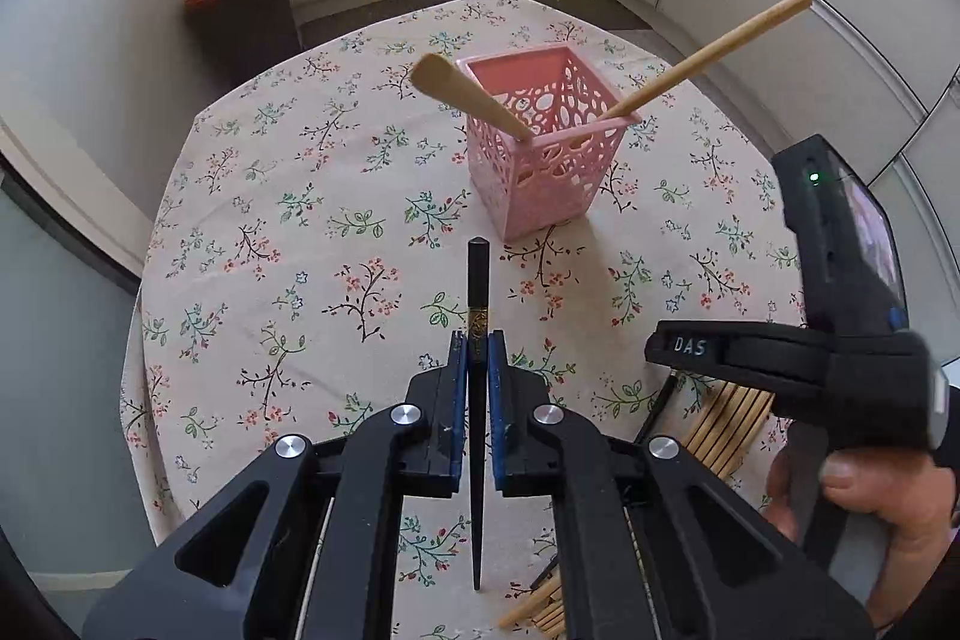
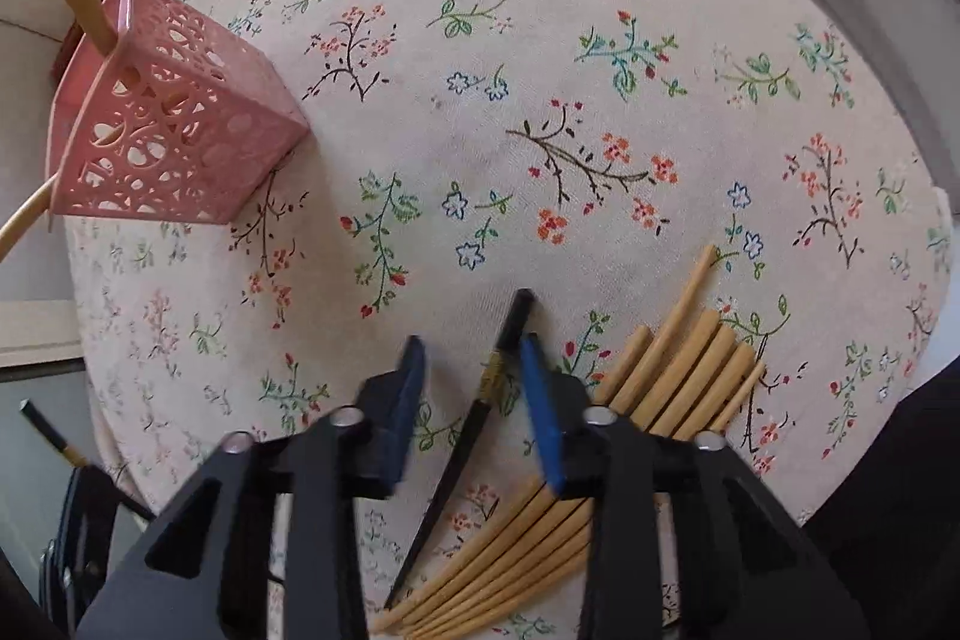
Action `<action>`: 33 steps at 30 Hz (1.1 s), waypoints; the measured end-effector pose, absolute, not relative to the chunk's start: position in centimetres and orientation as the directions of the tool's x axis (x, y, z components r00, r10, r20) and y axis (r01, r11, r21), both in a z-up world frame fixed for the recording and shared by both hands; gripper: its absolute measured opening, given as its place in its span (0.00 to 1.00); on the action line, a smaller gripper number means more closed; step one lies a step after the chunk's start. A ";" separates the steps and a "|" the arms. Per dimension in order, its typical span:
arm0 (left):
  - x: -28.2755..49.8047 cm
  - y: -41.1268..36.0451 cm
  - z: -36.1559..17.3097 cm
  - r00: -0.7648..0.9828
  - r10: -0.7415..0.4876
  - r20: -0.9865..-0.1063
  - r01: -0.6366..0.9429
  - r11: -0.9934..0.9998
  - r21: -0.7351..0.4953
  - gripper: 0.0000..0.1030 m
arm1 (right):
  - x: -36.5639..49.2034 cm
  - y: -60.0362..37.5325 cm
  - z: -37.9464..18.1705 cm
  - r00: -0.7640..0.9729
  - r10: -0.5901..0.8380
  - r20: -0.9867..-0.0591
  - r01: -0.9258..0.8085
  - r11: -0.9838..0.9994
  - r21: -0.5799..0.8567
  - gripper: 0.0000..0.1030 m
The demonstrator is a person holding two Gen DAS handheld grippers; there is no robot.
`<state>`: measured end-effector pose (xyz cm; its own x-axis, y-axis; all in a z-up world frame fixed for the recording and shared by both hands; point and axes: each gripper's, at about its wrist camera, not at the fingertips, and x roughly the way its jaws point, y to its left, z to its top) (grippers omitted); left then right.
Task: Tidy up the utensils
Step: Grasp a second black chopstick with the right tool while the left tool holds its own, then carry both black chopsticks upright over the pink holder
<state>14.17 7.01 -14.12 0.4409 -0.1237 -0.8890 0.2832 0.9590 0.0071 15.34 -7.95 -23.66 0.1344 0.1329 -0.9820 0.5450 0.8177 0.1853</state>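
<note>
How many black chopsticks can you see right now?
2. One black chopstick is clamped in the left gripper; the other lies on the tablecloth between the right gripper's open fingers, beside the bamboo chopsticks.

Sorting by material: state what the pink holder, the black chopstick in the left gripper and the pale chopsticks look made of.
Pink holder: likely moulded plastic, matte, cut-out walls.
Black chopstick: smooth dark finish, gold band; lacquered wood or plastic, unclear.
Pale chopsticks: probably bamboo or unfinished wood, tan, matte.
</note>
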 end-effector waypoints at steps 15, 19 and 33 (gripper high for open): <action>11.7 8.7 -8.6 0.608 -0.164 -0.776 0.218 0.975 -0.036 0.06 | 11.8 -6.9 -16.5 0.500 0.222 -0.837 0.258 0.885 0.389 0.09; 9.6 7.8 -6.6 0.666 -0.182 -0.723 0.222 0.974 -0.040 0.06 | 9.4 -6.8 -12.2 0.588 0.263 -0.764 0.097 0.916 0.390 0.09; 5.7 4.7 -0.5 0.720 -0.201 -0.664 0.217 0.974 -0.059 0.06 | 5.8 -10.0 -2.9 0.688 0.261 -0.677 -0.111 0.960 0.257 0.07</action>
